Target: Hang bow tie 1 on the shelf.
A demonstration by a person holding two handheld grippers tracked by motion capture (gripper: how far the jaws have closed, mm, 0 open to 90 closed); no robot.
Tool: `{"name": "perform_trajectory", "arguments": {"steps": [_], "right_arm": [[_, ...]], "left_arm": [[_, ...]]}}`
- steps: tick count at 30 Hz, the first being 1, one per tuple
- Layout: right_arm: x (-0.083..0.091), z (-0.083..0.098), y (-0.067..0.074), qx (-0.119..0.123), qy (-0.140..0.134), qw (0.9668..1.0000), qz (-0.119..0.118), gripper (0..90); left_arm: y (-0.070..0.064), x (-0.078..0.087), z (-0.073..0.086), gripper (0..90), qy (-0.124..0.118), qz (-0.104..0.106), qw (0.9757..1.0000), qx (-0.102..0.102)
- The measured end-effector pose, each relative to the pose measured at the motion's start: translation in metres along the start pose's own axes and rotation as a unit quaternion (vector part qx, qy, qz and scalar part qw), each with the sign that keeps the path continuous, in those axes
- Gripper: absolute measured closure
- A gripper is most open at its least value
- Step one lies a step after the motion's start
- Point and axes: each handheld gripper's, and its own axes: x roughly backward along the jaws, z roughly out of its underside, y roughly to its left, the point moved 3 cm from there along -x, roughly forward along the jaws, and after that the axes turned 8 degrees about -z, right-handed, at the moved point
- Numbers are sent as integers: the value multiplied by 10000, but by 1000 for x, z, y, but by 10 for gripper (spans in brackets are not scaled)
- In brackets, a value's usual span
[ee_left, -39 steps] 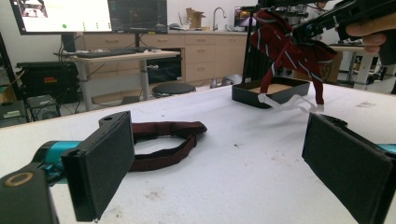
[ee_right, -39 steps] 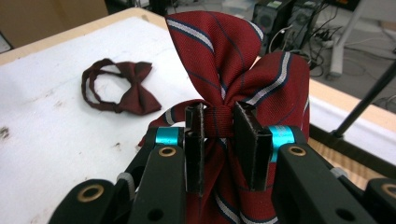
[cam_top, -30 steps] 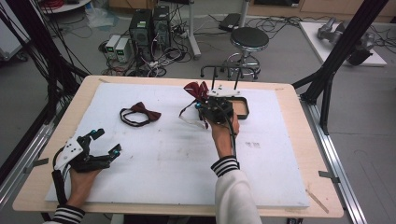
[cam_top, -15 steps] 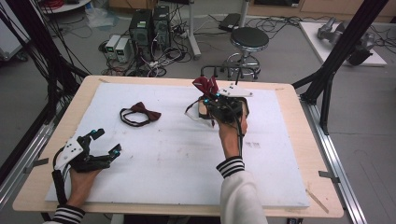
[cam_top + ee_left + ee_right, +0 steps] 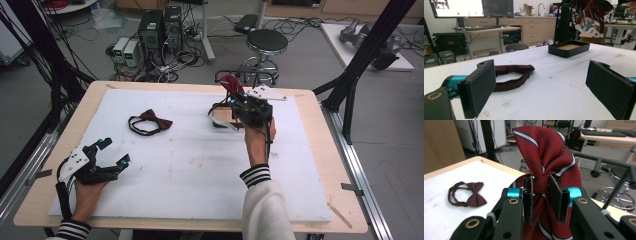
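A red striped bow tie (image 5: pixel 544 145) is pinched at its knot between the jaws of my right gripper (image 5: pixel 541 195), which is shut on it. In the high view that gripper (image 5: pixel 240 97) holds the striped tie (image 5: pixel 231 84) in the air over a shallow black tray (image 5: pixel 216 123) at the far middle of the table. A white strap (image 5: pixel 584 30) dangles from the tie. A dark maroon bow tie (image 5: pixel 150 121) with its band lies flat on the white mat. My left gripper (image 5: pixel 112 152) rests at the front left, open, with nothing between its jaws.
The white mat (image 5: pixel 190 165) covers most of the wooden table (image 5: pixel 310 150). From the left gripper view, the maroon tie (image 5: pixel 511 71) lies close ahead and the tray (image 5: pixel 569 50) farther off. A stool (image 5: pixel 267 42) and black frame posts (image 5: pixel 367 50) stand beyond the table.
My right gripper has carried the striped bow tie a little to the right, toward the far edge and slightly upward. The left gripper and the maroon tie have not moved.
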Motion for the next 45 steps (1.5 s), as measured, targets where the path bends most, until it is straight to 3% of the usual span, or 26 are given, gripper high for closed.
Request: {"name": "perform_trajectory", "arguments": {"steps": [27, 45], "right_arm": [[5, -18, -34, -209, -339, 9988, 290, 743], [-9, -22, -59, -283, -259, 9981, 481, 742]], "left_arm": [[1, 0, 0, 97, 46, 12, 10000, 13], [1, 0, 0, 97, 37, 19, 10000, 42]]}}
